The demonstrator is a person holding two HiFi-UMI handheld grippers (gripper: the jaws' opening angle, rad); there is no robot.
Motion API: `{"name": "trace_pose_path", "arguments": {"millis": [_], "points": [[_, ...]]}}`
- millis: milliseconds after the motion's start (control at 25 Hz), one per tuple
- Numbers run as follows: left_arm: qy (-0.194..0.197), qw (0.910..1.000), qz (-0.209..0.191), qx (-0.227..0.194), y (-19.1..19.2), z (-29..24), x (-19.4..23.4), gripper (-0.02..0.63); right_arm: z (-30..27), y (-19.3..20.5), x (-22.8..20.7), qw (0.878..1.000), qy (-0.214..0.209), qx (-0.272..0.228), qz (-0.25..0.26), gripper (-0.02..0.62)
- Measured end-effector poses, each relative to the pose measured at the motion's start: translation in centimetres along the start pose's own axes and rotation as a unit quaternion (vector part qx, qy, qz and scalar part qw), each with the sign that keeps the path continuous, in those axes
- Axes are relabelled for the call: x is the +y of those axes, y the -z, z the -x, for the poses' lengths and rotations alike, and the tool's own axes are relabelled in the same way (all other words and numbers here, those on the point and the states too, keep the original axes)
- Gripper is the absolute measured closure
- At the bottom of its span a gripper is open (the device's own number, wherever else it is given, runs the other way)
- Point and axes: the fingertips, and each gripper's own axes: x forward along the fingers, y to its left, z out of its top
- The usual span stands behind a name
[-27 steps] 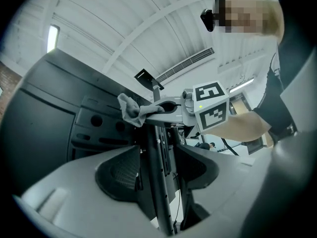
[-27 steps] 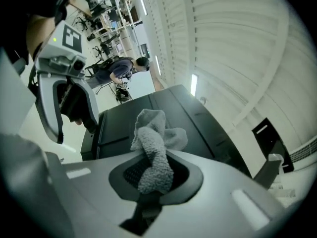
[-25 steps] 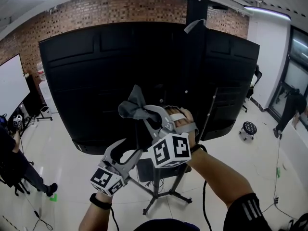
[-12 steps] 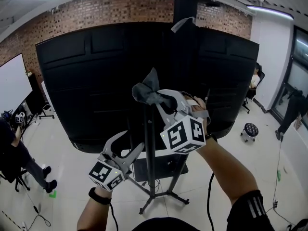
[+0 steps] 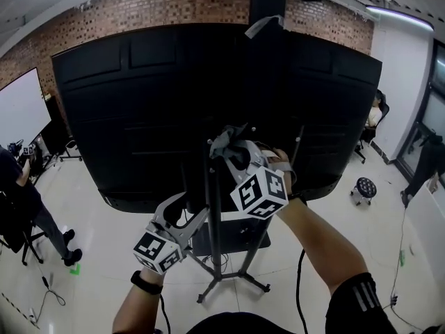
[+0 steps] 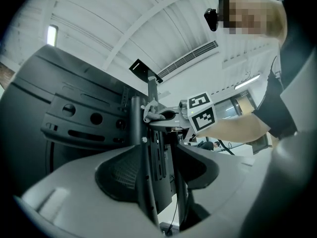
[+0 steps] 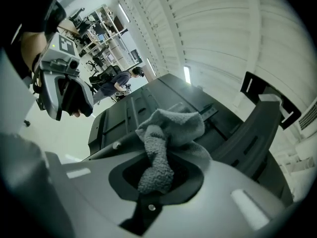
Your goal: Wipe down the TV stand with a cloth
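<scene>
Brick wall (image 5: 139,12) backs the big black TV (image 5: 125,110), whose rear panel faces you on its TV stand (image 5: 215,256). Your grey cloth (image 5: 224,143) is bunched in the right gripper (image 5: 231,153), whose jaws are closed on its twisted middle. The cloth sits against the top of the stand's upright post (image 5: 213,186), just where the post meets the panel. That post runs vertically, so the wipe, I judge, wants to travel straight down its length. Your left gripper (image 5: 189,211) is lower on the same post, jaws apart with the post standing between them; you cannot tell whether they touch it. It lies directly in the cloth's downward path, so expect to shift it. Room is open to either side, and the legs (image 5: 236,278) spread on the pale floor (image 5: 90,235) below.
</scene>
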Motion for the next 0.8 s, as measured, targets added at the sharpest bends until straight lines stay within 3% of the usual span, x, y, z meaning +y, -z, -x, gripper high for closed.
{"name": "trace_pose_path", "arguments": {"millis": [280,800], "points": [[-0.005,0.9996,0.022,0.015,3.3,0.7,0.5,0.357,-0.4,2.4,5.0,0.999,-0.04,0.003,0.002,0.563],[-0.002,0.9968,0.06,0.054,7.9,1.9,-0.1,0.357,-0.4,6.4,14.8,0.991,-0.121,0.023,-0.055,0.563]]}}
